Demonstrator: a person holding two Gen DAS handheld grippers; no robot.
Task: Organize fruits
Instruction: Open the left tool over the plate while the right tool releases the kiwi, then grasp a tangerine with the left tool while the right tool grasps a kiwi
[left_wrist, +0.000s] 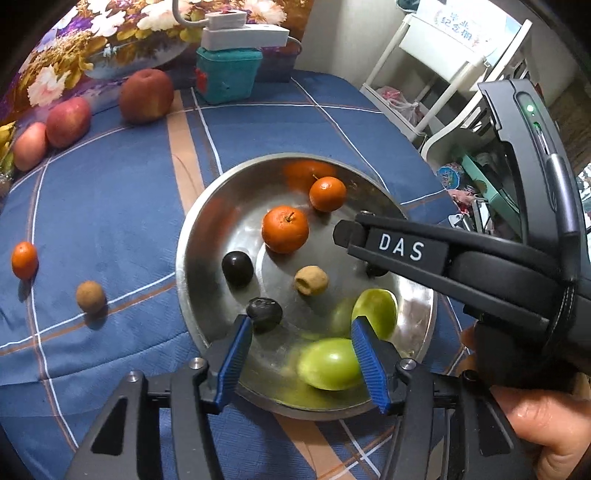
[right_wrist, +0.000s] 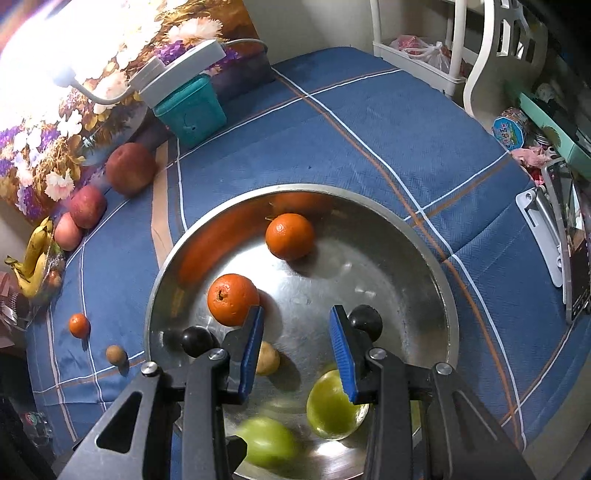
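Both grippers' fingers (left_wrist: 236, 354) released over bowl (left_wrist: 207, 221): two green fruits (left_wrist: 328, 363), two oranges (left_wrist: 285, 229).

Small fruits (left_wrist: 285, 229) inside bowl (left_wrist: 207, 221), apples (left_wrist: 68, 122) far behind-left.

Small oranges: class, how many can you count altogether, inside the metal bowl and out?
3. Two lie in the metal bowl: one mid-bowl, one nearer the far rim. A third sits on the blue cloth at left.

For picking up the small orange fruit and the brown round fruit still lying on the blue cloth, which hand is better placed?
Probably left. The small orange fruit and brown round fruit lie left of the steel bowl, on the left gripper's side; its fingers are open and empty.
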